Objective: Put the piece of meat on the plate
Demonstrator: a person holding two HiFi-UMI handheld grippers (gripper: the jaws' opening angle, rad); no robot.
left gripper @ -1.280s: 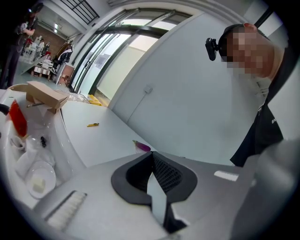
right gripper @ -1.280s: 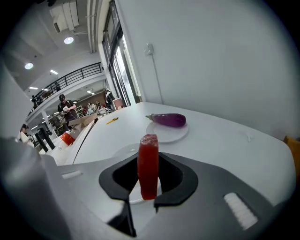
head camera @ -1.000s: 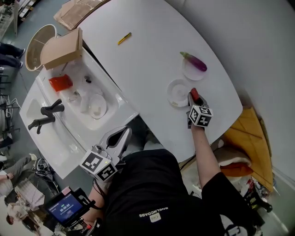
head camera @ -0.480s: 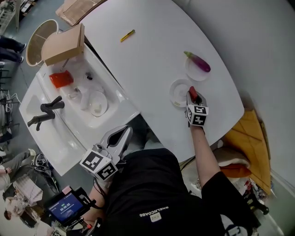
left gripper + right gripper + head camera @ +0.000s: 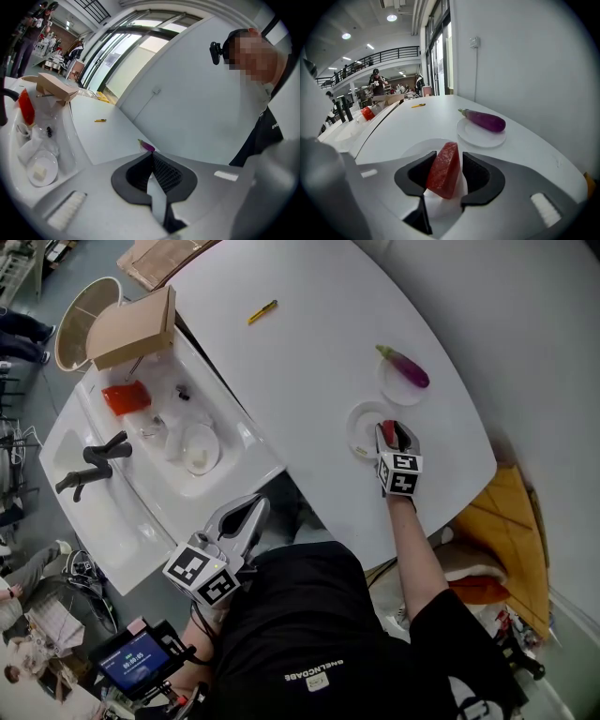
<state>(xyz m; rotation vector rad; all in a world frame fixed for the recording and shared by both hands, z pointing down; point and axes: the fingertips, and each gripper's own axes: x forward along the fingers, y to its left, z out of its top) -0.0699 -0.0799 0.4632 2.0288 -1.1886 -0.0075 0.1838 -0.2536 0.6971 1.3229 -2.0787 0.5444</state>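
The right gripper [image 5: 449, 159] is opening its jaws around the red wedge-shaped slab of meat [image 5: 444, 171], which is standing on edge at the four o'clock rim of the small white round plate [image 5: 416, 148]. The meat is looking stiff, light and perhaps slick, so its broad flanks suit a grip best. The left gripper [image 5: 151, 161] is hanging empty, jaws together.

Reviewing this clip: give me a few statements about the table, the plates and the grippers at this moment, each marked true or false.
1. The eggplant lies on a plate of its own. True: the eggplant rests on the farther plate.
2. The left gripper holds the piece of meat. False: the piece of meat stands between the jaws of the right gripper, which are opening, over the nearer plate. The left gripper is shut and empty.
3. The yellow pen lies on one of the plates. False: the yellow pen lies on the bare table, well away from both plates.
4. A cardboard box sits at the sink's far end. True: the cardboard box is there, on the sink.
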